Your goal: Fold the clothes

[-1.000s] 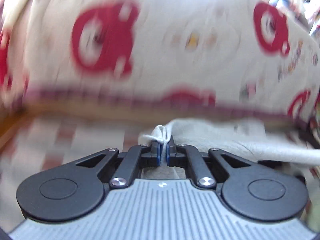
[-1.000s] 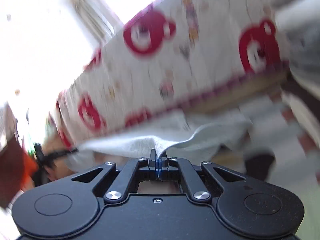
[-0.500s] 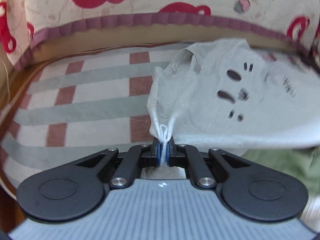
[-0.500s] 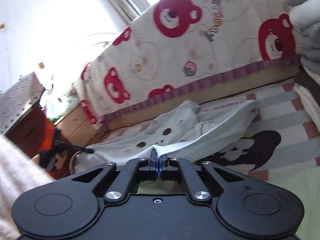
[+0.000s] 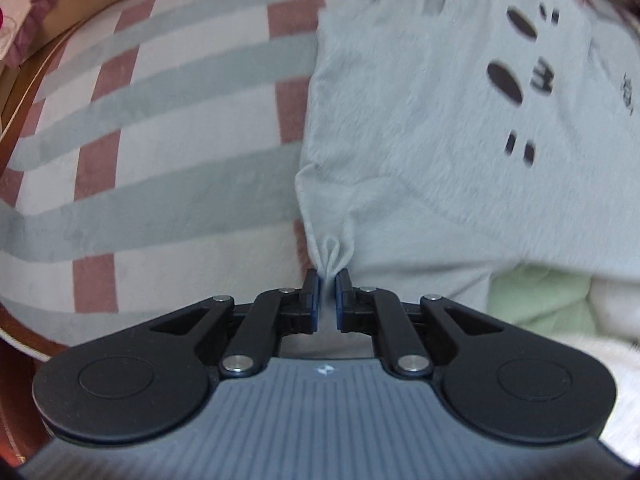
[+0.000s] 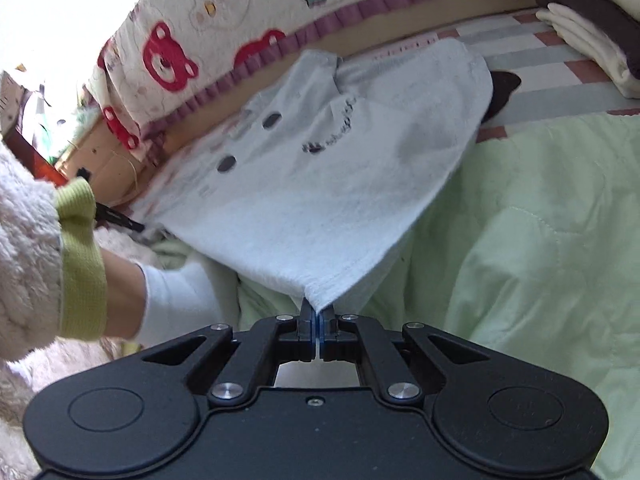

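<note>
A pale grey fleece shirt (image 5: 432,128) with dark printed marks hangs stretched between my two grippers over the bed. My left gripper (image 5: 328,280) is shut on a bunched corner of its hem, its jaws a little apart around the fabric. My right gripper (image 6: 318,312) is shut on the other hem corner of the same shirt (image 6: 320,184). The far part of the shirt rests on the striped blanket (image 5: 152,168). The tip of the left gripper (image 6: 120,218) shows past the gloved hand (image 6: 172,300).
A light green quilt (image 6: 532,248) lies under the right side. A stack of folded clothes (image 6: 588,28) sits at the far right. A bear-print cover (image 6: 224,20) with a purple frill rises behind the blanket. Wooden bed edge (image 5: 16,328) at left.
Both grippers have come down and pulled back with the shirt. It hung in the air before and now is spread out, its far end lying on the striped blanket.
</note>
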The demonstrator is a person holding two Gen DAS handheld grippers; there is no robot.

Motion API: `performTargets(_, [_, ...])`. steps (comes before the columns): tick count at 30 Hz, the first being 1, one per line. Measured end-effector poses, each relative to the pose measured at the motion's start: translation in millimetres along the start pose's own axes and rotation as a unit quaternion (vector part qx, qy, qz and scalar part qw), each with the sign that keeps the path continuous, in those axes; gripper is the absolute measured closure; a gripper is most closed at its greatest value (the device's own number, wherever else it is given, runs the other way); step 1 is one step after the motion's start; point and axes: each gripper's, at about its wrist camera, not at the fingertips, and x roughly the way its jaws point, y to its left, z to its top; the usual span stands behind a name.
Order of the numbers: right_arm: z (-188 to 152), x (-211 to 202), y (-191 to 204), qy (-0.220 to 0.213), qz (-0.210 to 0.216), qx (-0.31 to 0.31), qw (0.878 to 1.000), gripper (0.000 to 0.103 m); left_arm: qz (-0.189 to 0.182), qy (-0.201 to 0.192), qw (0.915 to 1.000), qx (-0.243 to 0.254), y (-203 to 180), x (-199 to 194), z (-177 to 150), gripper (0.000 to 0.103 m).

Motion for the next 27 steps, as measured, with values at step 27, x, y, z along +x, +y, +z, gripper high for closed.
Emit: performTargets(27, [337.0,103.5,-64.1,-0.062,-0.274,-0.152,0.948,0.067,-0.178,-0.248,0.9461,-0.11,-87.8,24.6,212.3,0.065])
